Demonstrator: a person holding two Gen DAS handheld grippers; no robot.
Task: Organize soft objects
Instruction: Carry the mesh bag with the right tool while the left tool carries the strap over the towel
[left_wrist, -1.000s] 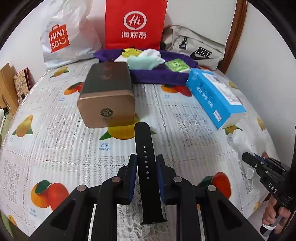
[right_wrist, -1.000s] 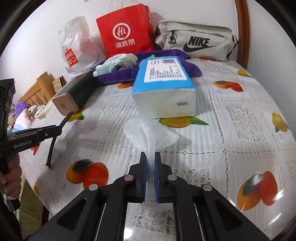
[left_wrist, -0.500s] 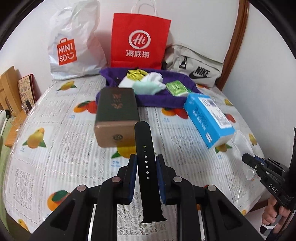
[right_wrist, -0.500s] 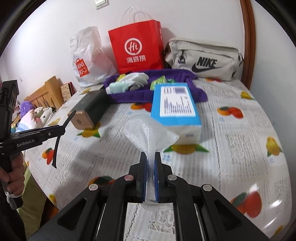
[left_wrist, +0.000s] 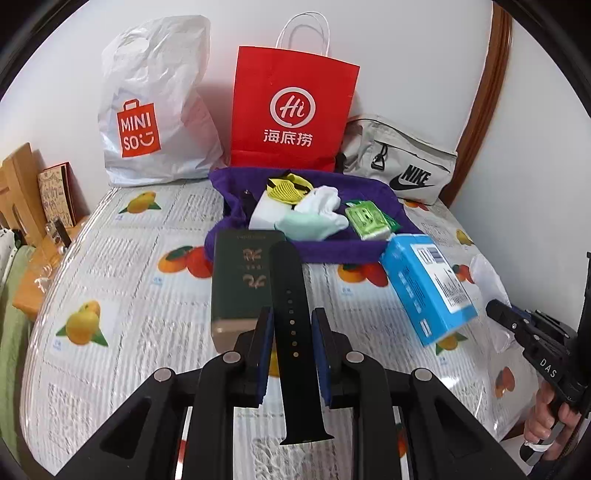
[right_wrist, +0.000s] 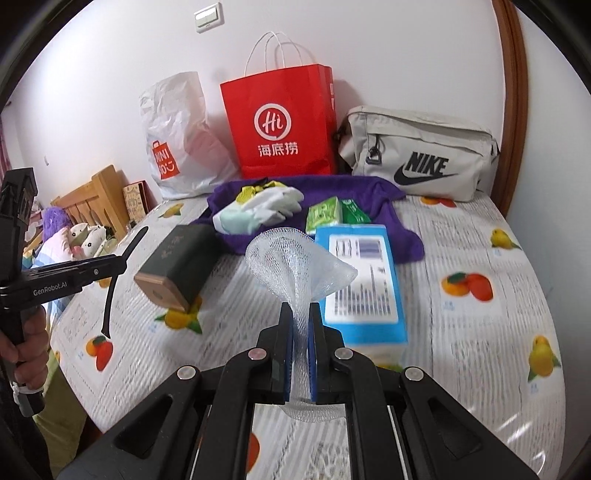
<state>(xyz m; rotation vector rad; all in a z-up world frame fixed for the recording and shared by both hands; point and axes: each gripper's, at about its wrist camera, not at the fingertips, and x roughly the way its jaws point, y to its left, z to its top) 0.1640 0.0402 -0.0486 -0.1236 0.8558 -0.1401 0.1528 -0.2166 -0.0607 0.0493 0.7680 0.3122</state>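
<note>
Landmark: purple cloth (left_wrist: 351, 254), spread at the far side of the tabletop (left_wrist: 122, 273) in front of the red paper bag (left_wrist: 291, 110). Socks (left_wrist: 314, 218) and a green tissue pack (left_wrist: 367, 219) are lying on it, so I am judging it to be the collection spot for soft items.

Left hand-held gripper (left_wrist: 291, 332) is clamping a black watch strap (left_wrist: 293, 321) between its blue pads. The strap's long axis is running along the fingers, its free end pointing at the near edge of the purple cloth. A dark green box (left_wrist: 242, 280) is sitting just short of that near edge, directly beneath the strap's path.

Right hand-held gripper (right_wrist: 301, 325) is pinching a clear mesh foam sleeve (right_wrist: 295, 262) by its narrow end, the flared end fanning out toward the purple cloth. A blue tissue box (right_wrist: 364, 280) is lying between this gripper and the cloth, touching or overlapping the cloth's near edge; I cannot tell which.

Both loads are hanging above the tabletop, short of the cloth. The cloth is lying straight ahead of both grippers; neither looks clearly nearer.

Judgement: the carry is under way and placement is not yet done. The next move calls for each load passing over its own box before release.
</note>
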